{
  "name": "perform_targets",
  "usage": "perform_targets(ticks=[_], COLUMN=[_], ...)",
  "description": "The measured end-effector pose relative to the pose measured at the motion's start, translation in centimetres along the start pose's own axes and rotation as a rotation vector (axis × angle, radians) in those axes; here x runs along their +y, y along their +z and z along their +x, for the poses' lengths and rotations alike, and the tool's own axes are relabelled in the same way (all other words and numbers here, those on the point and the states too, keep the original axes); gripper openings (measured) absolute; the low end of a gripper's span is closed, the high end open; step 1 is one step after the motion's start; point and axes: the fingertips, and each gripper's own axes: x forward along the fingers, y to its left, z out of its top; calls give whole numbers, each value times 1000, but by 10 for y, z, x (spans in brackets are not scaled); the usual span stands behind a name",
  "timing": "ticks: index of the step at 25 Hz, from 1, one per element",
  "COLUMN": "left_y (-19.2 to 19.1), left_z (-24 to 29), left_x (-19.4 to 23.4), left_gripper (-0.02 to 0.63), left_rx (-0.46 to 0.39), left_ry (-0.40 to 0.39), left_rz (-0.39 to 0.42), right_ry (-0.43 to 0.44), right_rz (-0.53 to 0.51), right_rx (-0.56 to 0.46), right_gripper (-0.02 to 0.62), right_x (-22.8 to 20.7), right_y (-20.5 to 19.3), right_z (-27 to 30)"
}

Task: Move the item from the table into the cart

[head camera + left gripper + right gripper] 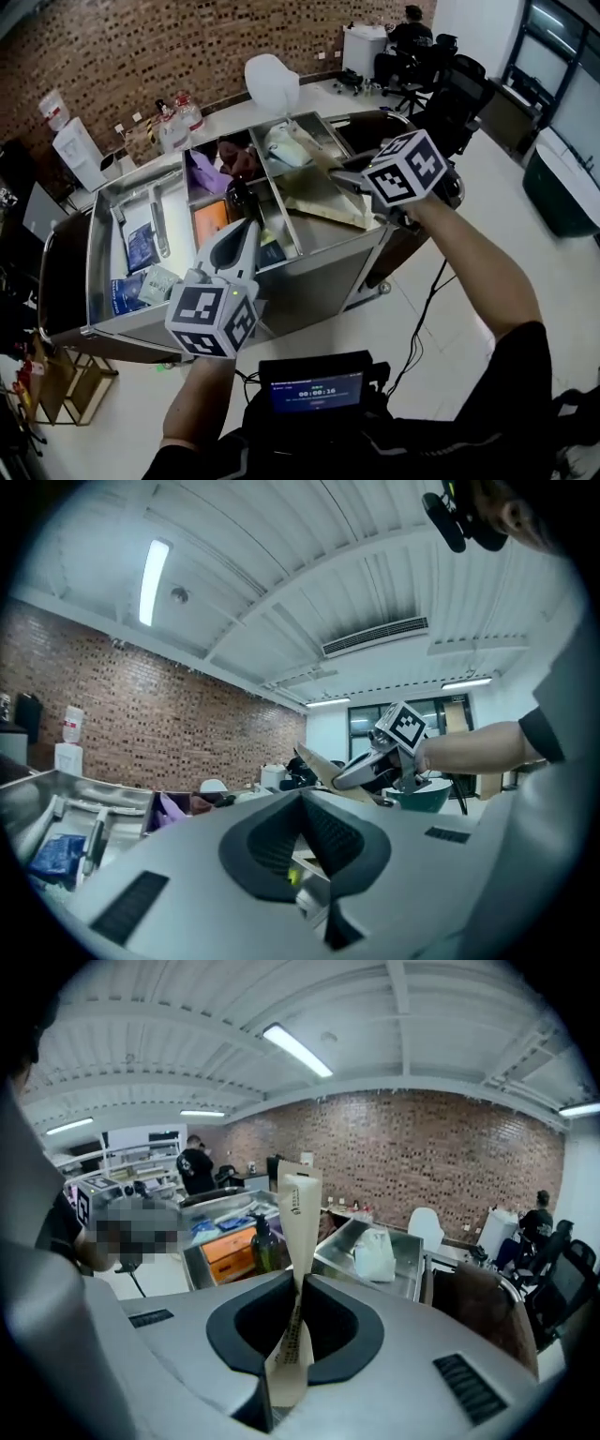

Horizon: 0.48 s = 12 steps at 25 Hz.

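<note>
One cart, two grippers, one tan paper packet. The right gripper has its fingers clamped on the packet, which hangs over the cart's right-hand compartment, its long axis running out from the fingers and its free end pointing toward the cart's centre divider. The left gripper, at the cart's front edge, has its fingers pressed together on nothing. Inside the cart: one dark pump bottle at the centre, one white bag at the back, two blue packs on the left
</note>
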Motion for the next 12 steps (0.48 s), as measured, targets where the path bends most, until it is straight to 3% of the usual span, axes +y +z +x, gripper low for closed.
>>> perform_targets(ticks=[4,12], left_y=[-12,-28], left_z=[1,7], left_x=[19,37], left_gripper=[6,5], left_rx=[26,79], left_ry=[69,43], left_rz=[-9,-36], right_ry=[33,93], right_rz=[-66,-20], right_rx=[160,389], right_gripper=[18,18], right_x=[2,1], right_y=[-25,-74], right_z=[34,74])
